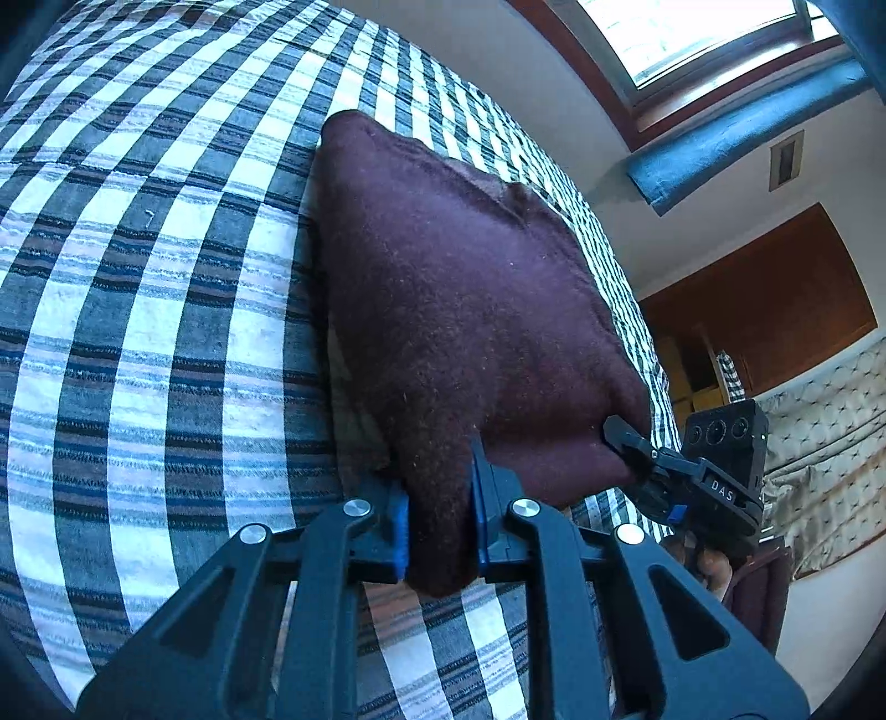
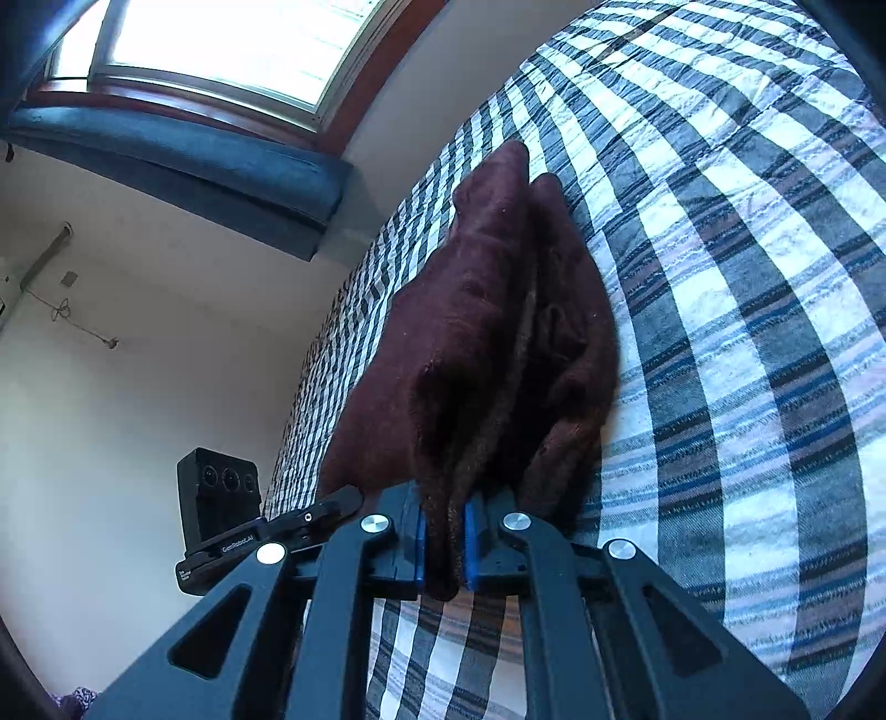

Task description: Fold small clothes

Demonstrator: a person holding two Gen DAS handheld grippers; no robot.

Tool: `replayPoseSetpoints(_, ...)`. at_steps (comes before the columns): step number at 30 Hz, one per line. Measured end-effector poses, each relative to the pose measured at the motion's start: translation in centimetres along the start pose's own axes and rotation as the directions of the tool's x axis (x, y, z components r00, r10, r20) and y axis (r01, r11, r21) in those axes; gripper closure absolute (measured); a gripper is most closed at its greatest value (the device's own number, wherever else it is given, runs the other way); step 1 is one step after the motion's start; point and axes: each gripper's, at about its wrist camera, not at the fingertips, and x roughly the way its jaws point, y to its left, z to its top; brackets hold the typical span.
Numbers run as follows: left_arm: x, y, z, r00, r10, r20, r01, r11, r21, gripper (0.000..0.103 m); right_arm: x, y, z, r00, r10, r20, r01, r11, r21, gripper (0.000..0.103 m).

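Observation:
A dark maroon woolly garment [image 1: 459, 299] lies on a bed with a checked blanket [image 1: 155, 288]. My left gripper [image 1: 440, 520] is shut on the near corner of the maroon garment, its blue pads pressing the cloth from both sides. In the right wrist view the same maroon garment [image 2: 487, 332] is bunched in folds, and my right gripper [image 2: 443, 545] is shut on its near edge. The right gripper [image 1: 637, 443] also shows in the left wrist view, at the garment's right corner. The left gripper's body [image 2: 232, 509] appears at the left of the right wrist view.
The checked blanket [image 2: 747, 277] covers the whole bed. A window [image 1: 709, 39] with a blue curtain roll [image 1: 742, 133] sits beyond the bed. A wooden door [image 1: 775, 310] and patterned bedding [image 1: 830, 443] lie at the right. White wall [image 2: 138, 360] borders the bed's edge.

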Motion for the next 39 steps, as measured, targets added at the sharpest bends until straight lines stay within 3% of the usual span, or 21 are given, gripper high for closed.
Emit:
replayPoseSetpoints(27, 0.5, -0.1, -0.3, 1.000, 0.011, -0.012, -0.010, 1.000, 0.023, 0.084, 0.9, -1.1, -0.3, 1.000, -0.024, -0.010, 0.024, 0.999, 0.048, 0.093)
replayPoseSetpoints(28, 0.4, 0.0, -0.3, 1.000, 0.000, -0.010, 0.000, 1.000, 0.018, 0.083, 0.9, -1.2, -0.3, 1.000, -0.027, -0.010, 0.028, 0.998, 0.053, 0.091)
replayPoseSetpoints(33, -1.0, 0.3, -0.5, 0.998, -0.060, 0.018, 0.059, 0.998, 0.035, 0.047, -0.7, -1.9, -0.1, 0.999, -0.002, 0.033, -0.001, 0.995, 0.102, 0.061)
replayPoseSetpoints(35, -2.0, 0.1, -0.3, 0.997, -0.061, 0.052, 0.057, 0.996, 0.065, 0.042, -1.7, -1.5, 0.2, 0.997, -0.017, 0.069, 0.011, 0.997, 0.081, 0.038)
replayPoseSetpoints(39, -2.5, 0.1, 1.1, 0.995, -0.059, 0.082, 0.052, 0.995, 0.088, 0.033, -2.1, -1.5, 1.7, 0.993, -0.020, 0.113, 0.010, 0.996, 0.085, 0.037)
